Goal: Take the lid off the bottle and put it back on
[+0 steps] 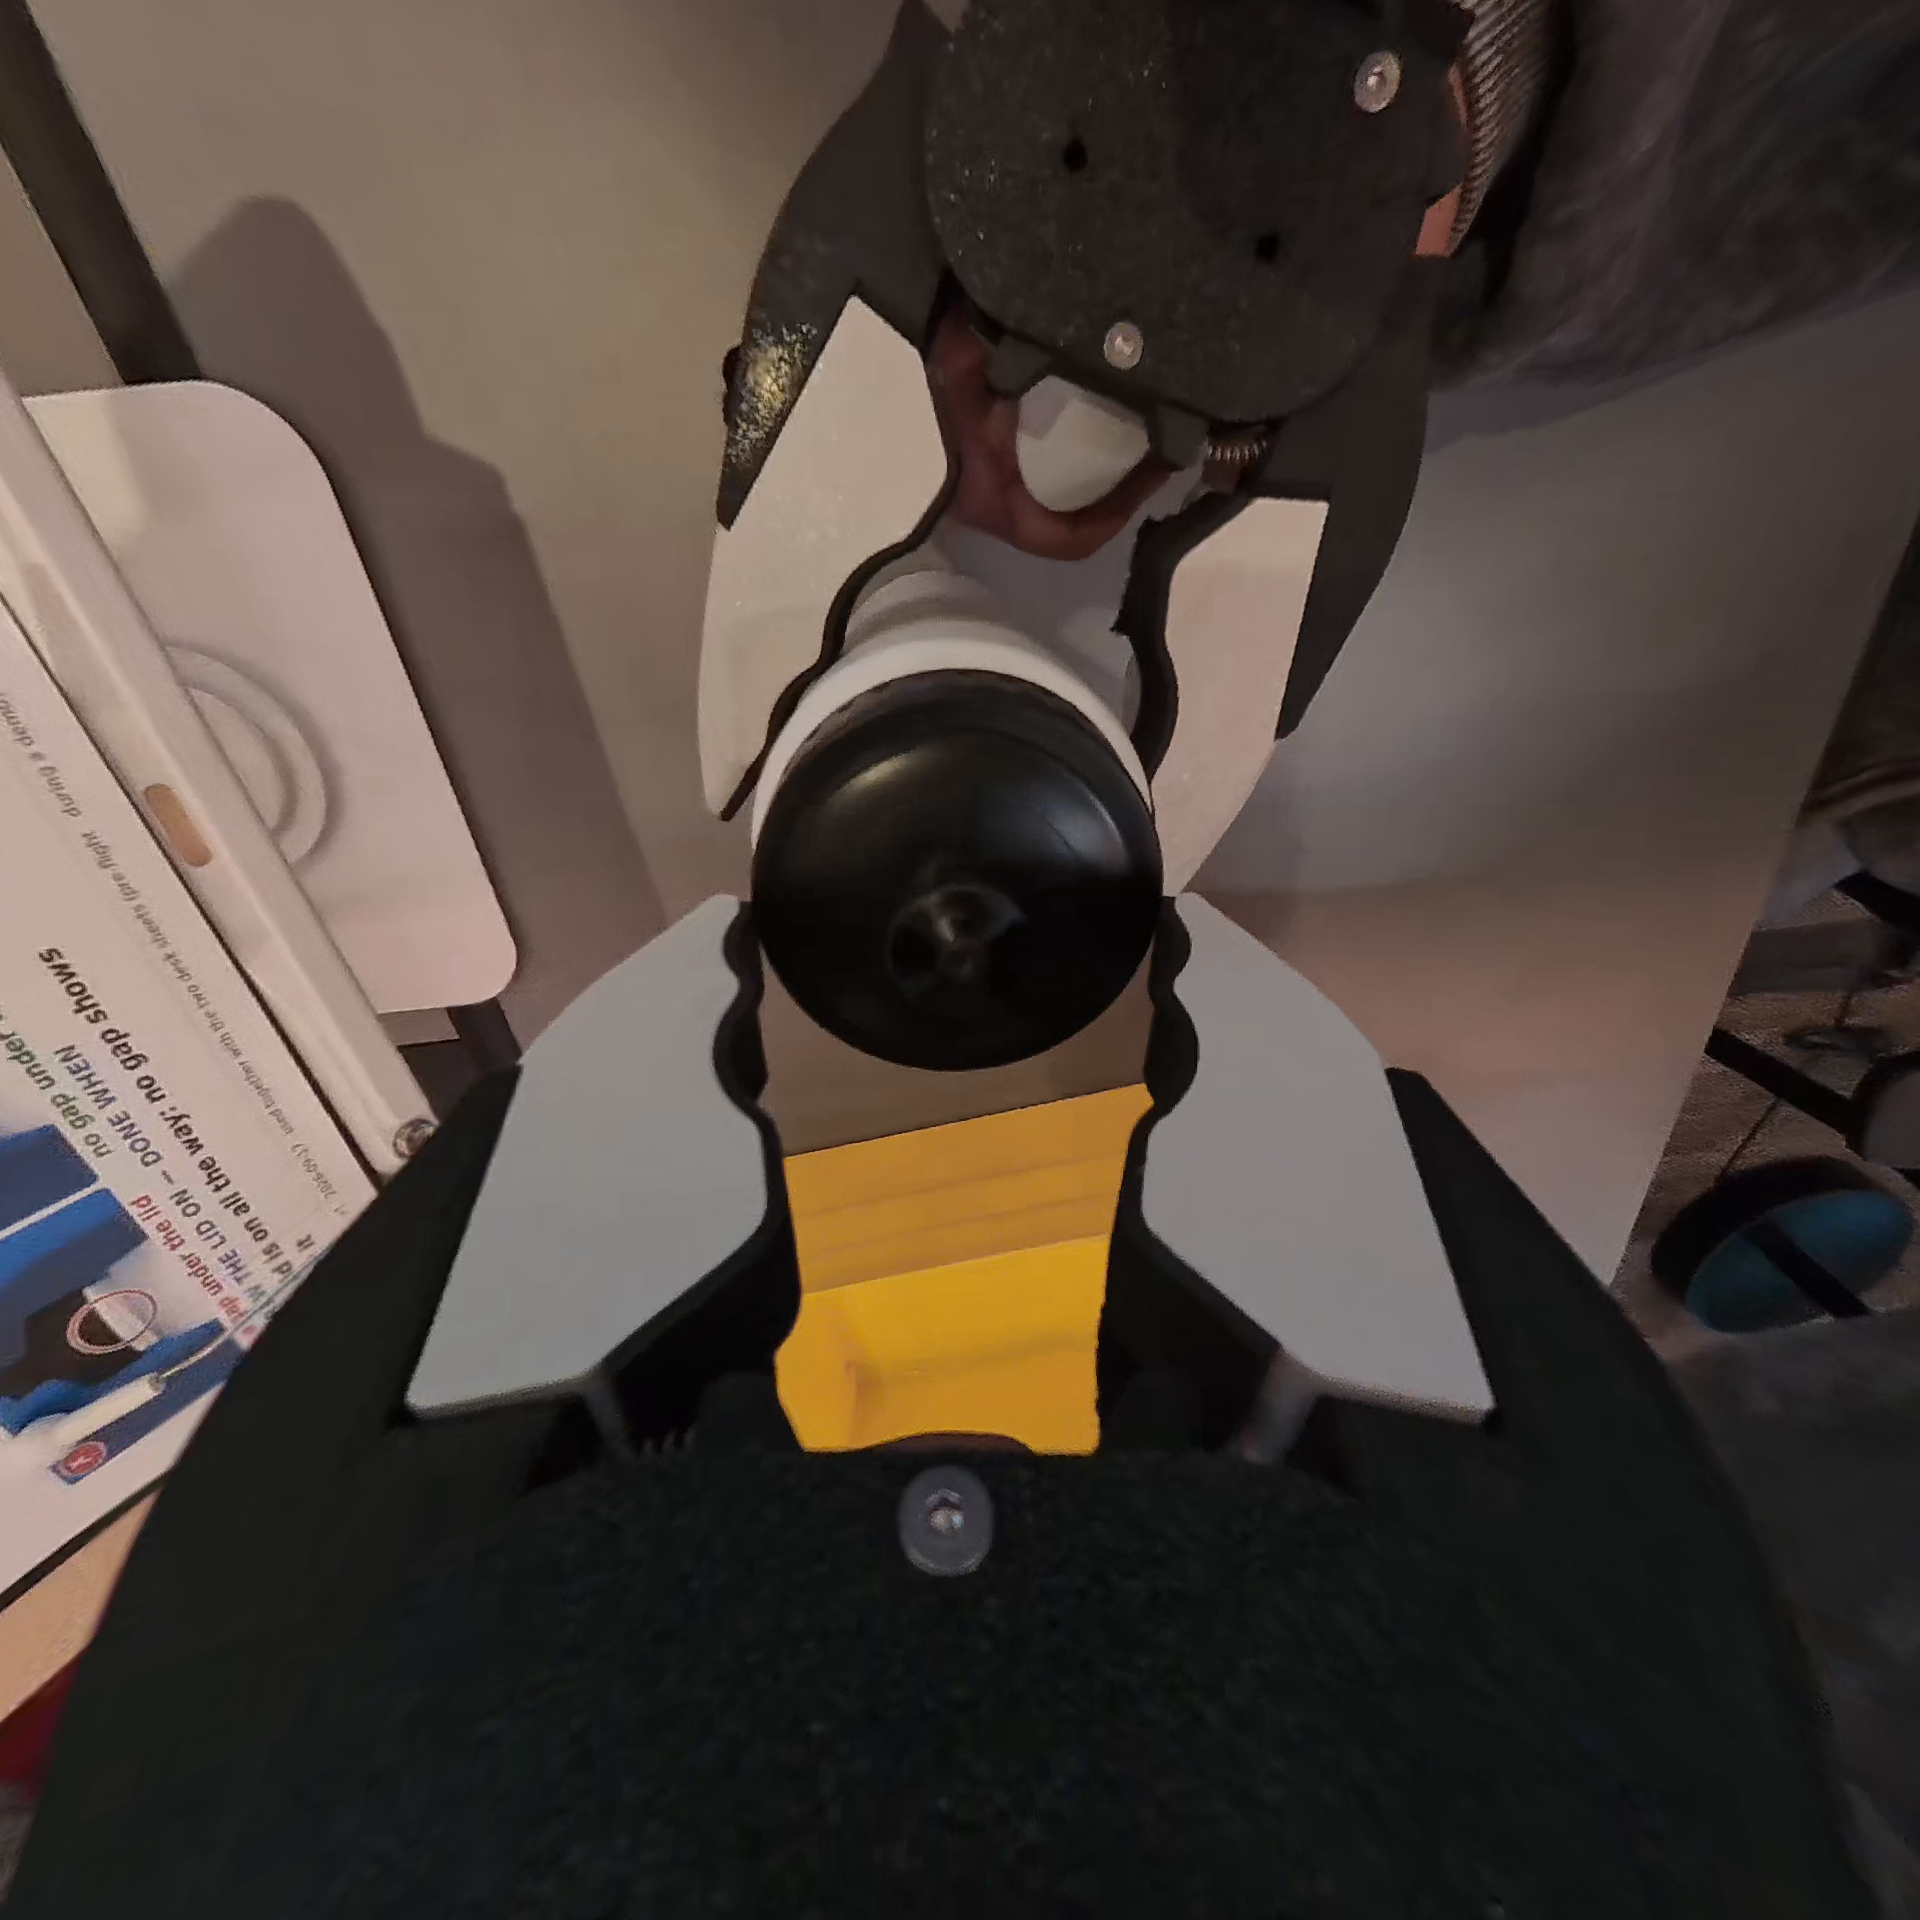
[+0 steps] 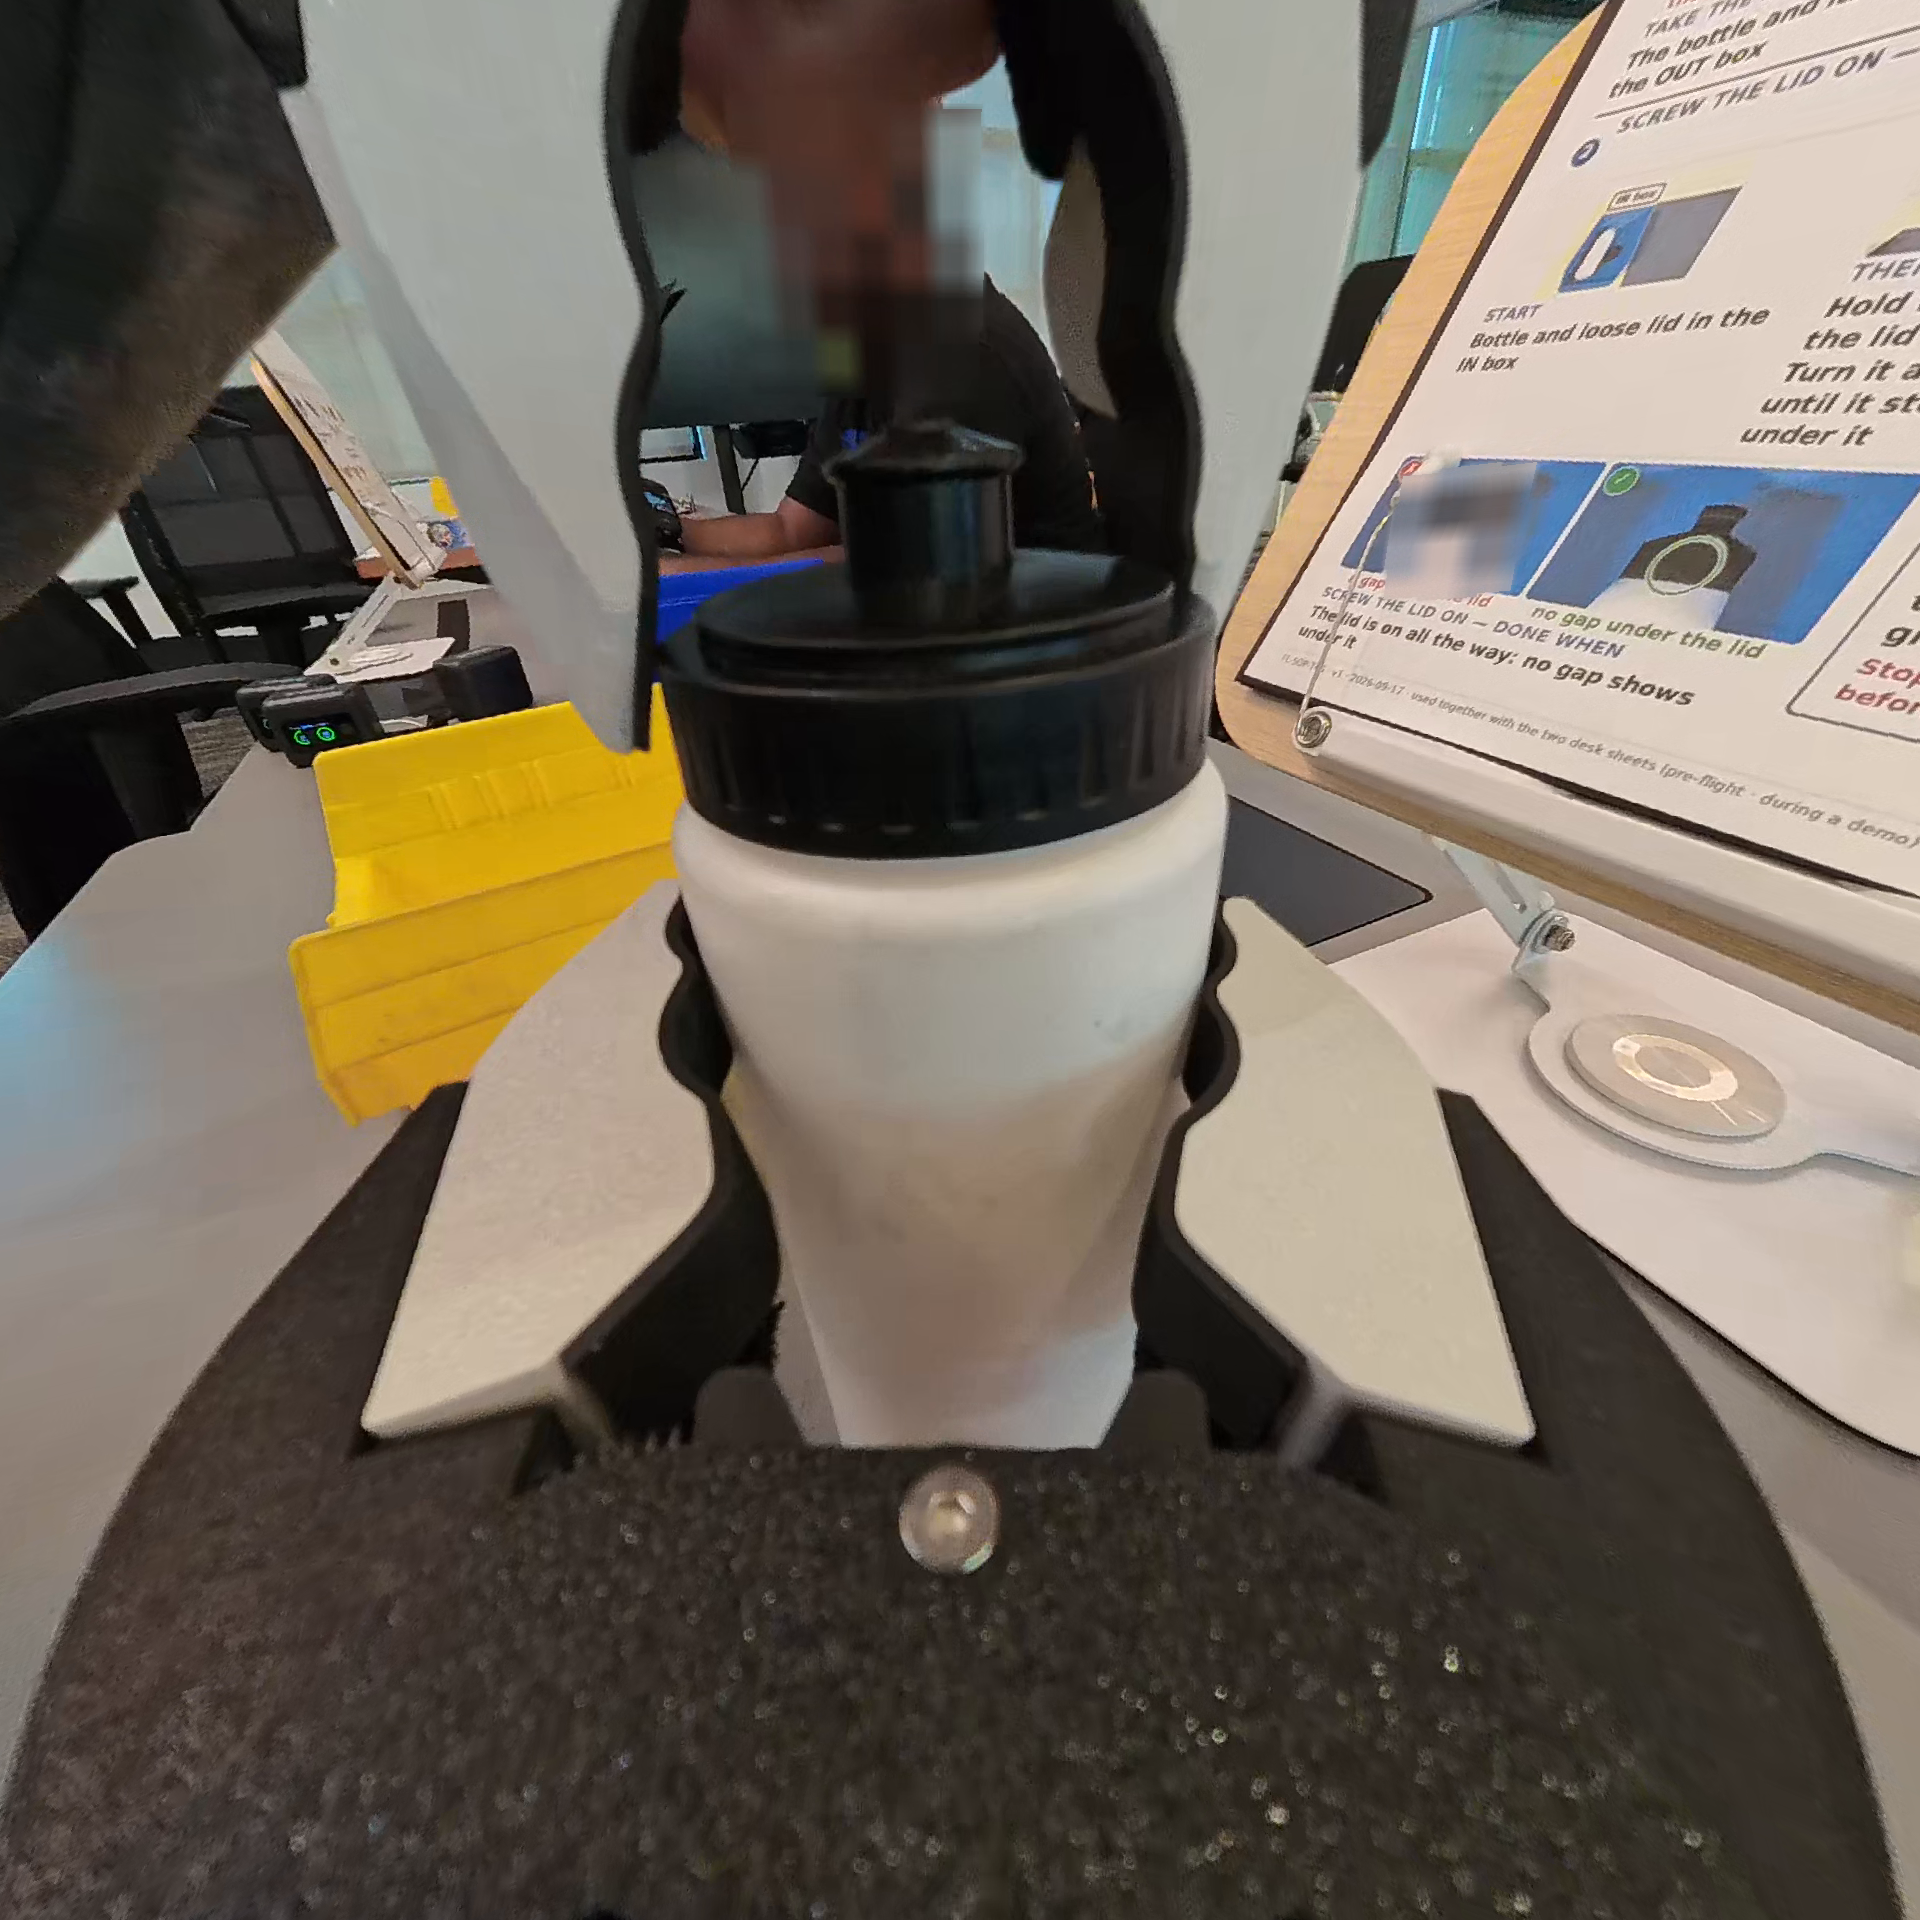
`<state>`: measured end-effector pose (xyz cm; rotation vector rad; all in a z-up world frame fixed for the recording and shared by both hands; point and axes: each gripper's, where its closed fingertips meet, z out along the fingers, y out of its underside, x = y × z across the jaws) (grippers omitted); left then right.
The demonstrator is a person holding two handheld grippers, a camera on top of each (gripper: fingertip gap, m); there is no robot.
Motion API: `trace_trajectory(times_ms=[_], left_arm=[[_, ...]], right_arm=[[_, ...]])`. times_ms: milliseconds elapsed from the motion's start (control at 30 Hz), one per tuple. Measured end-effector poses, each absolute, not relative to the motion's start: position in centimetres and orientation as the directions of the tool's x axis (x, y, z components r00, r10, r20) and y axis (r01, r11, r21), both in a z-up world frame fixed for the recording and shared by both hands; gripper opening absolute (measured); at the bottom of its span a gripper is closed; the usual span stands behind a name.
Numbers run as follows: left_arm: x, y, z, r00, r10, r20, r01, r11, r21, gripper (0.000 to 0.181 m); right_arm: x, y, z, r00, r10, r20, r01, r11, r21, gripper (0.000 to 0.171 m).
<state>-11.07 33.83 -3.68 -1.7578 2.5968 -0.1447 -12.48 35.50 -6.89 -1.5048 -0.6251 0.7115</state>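
The white bottle [image 2: 951, 1091] is clamped upright by the right gripper [image 2: 951, 997] so it cannot turn. The black lid [image 2: 940, 717] — at twelve o'clock on it — is straddled by the left gripper [image 1: 954, 971]; a firm grip cannot be confirmed.

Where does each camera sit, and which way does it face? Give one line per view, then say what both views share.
Left wrist view: on the left hand-held gripper, looking straight down onto the black lid; its own fingers flank the lid, with the right hand-held gripper beyond.
Right wrist view: on the right hand-held gripper, looking sideways at the upright white bottle it clamps; its own fingers show, and the left one's fingers hang from above.
Shared: bottle, lid, yellow bin, both grippers.
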Motion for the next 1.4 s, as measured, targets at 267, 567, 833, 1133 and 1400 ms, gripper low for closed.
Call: trace_trajectory(times_ms=[267, 567, 833, 1133, 1400], left_arm=[[-10.9, 33.6, -3.7, -0.061, -0.997, 0.040, -0.990, 0.055, -0.128, 0.071], [-10.2, 33.7, -3.6, 0.694, -0.717, 0.072, -0.697, -0.693, -0.182, 0.071], [-10.8, 32.8, -3.7, 0.632, -0.775, -0.013, -0.772, -0.628, -0.099, 0.082], [-10.9, 33.4, -0.1, -0.224, -0.961, -0.163, -0.969, 0.238, -0.067, 0.087], [-11.1, 34.7, -2.6, -0.451, -0.884, -0.122, -0.886, 0.460, -0.055, 0.081]], right_arm=[[-12.3, 35.8, -6.9, 0.687, 0.724, -0.062, -0.025, -0.062, -0.998, 0.088], [-12.2, 36.1, -7.0, 0.730, 0.681, -0.060, -0.011, -0.076, -0.997, 0.088], [-12.2, 36.0, -7.0, 0.735, 0.675, -0.059, -0.009, -0.078, -0.997, 0.088], [-12.3, 36.1, -7.0, 0.727, 0.684, -0.064, -0.022, -0.069, -0.997, 0.088], [-12.3, 36.2, -7.0, 0.723, 0.687, -0.067, -0.024, -0.073, -0.997, 0.088]])
